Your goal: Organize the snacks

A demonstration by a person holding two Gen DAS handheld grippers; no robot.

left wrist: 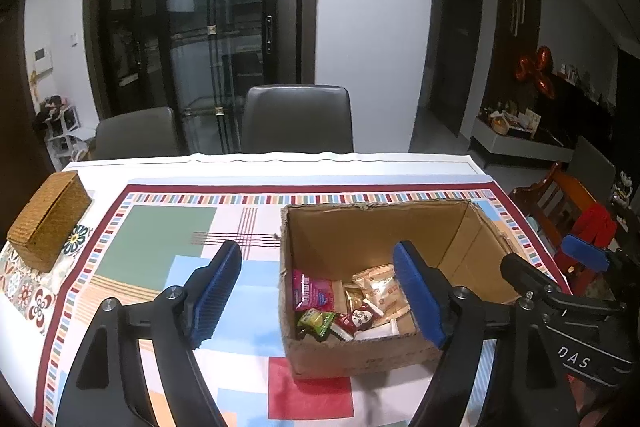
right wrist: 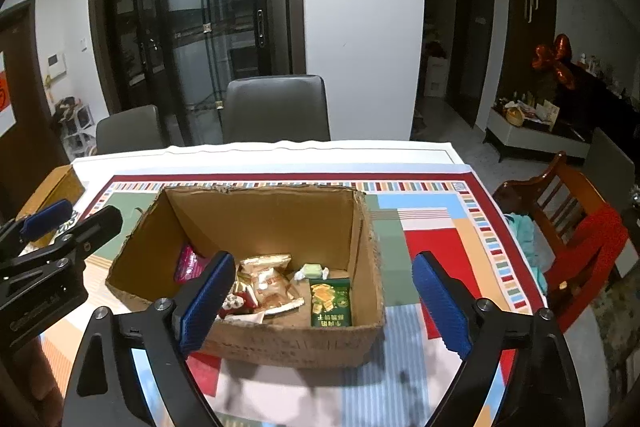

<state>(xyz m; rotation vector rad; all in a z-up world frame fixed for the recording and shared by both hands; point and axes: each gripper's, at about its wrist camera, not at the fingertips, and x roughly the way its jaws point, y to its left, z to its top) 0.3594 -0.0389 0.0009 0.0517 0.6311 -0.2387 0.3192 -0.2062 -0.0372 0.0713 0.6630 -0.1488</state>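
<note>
Cardboard box (right wrist: pixel 256 341): on the worktop (right wrist: pixel 440 379), open top, near wall between the two claws; stiff but ragged at the rim, probably light; best gripped by the side walls.
Snacks (right wrist: pixel 268 283): all lie on the box floor; crinkly packets, light, soft, likely slippery; pinch an edge seam.
Count: about six visible, among them one pink pack (left wrist: pixel 312 291), one green pack (right wrist: pixel 331 302), one small green candy (right wrist: pixel 313 271); the pile hides any others.
Left claw (left wrist: pixel 320 303): wide, empty.
Right claw (right wrist: pixel 326 303): wide, empty.
Wicker box (left wrist: pixel 48 221): one, far left.
Chairs (left wrist: pixel 298 119): two grey, far side.
</note>
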